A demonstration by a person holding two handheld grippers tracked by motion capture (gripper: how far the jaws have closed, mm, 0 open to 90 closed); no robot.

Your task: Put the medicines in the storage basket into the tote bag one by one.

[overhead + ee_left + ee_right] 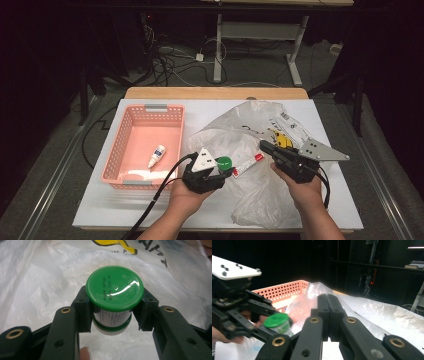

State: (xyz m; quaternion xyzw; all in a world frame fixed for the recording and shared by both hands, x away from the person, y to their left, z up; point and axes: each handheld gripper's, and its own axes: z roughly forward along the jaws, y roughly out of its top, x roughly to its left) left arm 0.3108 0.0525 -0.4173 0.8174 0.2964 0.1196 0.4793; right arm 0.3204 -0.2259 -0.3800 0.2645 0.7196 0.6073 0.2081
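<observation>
A white bench (pixel 100 210) stands in a dark room with cables on the floor. One left claw (pixel 223 170) clamps one green-capped jar (pixel 114 296); one right claw (pixel 264 146) is together above one plastic bag (pixel 260 195); one tube (pixel 247 165); one pink basket (pixel 131 125)

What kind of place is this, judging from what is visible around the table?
Probably a lab or workshop set up for recording. The white table stands in a dark room, loose cables lie on the floor behind it, and another desk frame stands farther back.
</observation>
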